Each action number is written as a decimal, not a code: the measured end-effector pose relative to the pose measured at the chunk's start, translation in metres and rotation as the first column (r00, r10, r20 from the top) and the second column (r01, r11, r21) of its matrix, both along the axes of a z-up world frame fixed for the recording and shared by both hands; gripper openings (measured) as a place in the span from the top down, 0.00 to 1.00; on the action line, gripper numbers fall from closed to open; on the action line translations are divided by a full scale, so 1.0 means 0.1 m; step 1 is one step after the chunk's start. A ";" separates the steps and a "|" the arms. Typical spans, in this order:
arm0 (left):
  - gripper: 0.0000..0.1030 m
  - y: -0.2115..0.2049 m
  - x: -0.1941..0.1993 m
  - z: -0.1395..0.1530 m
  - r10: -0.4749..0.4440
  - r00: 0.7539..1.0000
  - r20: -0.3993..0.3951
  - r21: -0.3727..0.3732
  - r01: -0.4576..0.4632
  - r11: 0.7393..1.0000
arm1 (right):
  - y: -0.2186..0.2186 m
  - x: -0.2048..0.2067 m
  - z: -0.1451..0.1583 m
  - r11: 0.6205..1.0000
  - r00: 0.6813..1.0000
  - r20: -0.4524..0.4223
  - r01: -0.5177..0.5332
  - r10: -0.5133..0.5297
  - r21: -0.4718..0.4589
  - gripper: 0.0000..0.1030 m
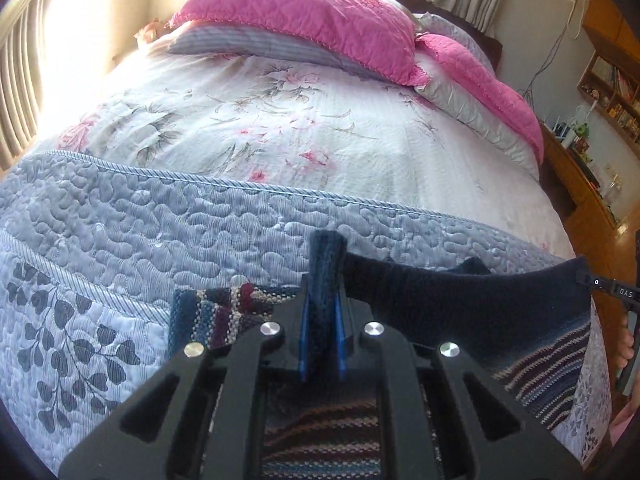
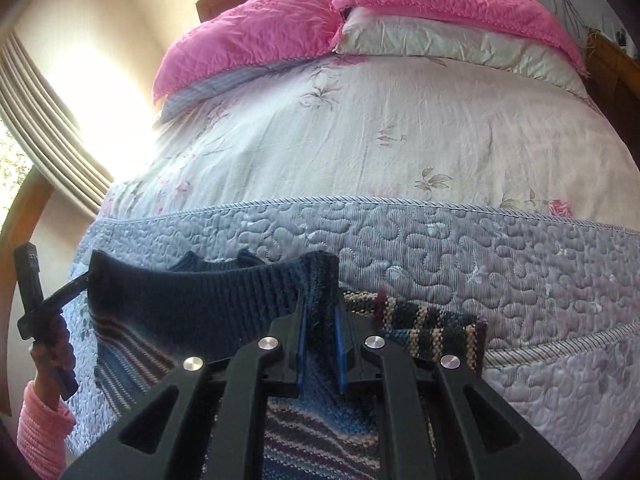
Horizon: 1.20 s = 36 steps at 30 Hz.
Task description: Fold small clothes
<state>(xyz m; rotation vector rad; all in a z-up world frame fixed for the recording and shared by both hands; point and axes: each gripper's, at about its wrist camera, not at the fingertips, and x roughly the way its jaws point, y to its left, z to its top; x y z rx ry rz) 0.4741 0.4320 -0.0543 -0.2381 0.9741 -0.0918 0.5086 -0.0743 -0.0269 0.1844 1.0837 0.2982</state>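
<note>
Your left gripper (image 1: pixel 322 320) and right gripper (image 2: pixel 320 328) each pinch a corner of the sweater (image 1: pixel 460 304), whose navy ribbed band stretches taut between them while its blue, maroon and cream stripes hang below over the quilt (image 1: pixel 160 220).

Readable text: one partial mark

White letters "DAS" and a small "0" stand on the right gripper (image 1: pixel 618 292), seen at the picture's edge.

Open bedspread (image 1: pixel 280 140) lies ahead; pink pillows (image 1: pixel 304 20) block the far end.
</note>
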 end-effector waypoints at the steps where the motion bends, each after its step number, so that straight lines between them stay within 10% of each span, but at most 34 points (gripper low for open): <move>1: 0.92 0.02 0.05 -0.09 0.009 1.000 -0.019 0.006 -0.009 1.000 | 0.02 0.06 -0.09 1.000 1.000 -0.013 0.005 -0.005 -0.001 0.89; 17: 0.81 0.04 0.30 -0.74 0.053 0.987 -0.153 0.080 -0.041 0.996 | 0.00 0.25 -0.82 0.998 0.992 -0.112 0.044 -0.050 -0.054 0.86; 25: 0.50 0.37 -0.29 -0.06 0.209 0.978 0.015 0.083 -0.209 0.974 | -0.37 -0.45 -0.38 1.000 0.997 -0.079 0.005 -0.007 -0.021 0.58; 36: 0.47 -0.53 -1.60 -0.14 -0.071 0.997 -0.033 0.092 0.074 0.993 | -0.84 -1.81 -0.78 0.998 0.975 -0.215 -0.065 0.063 0.001 0.62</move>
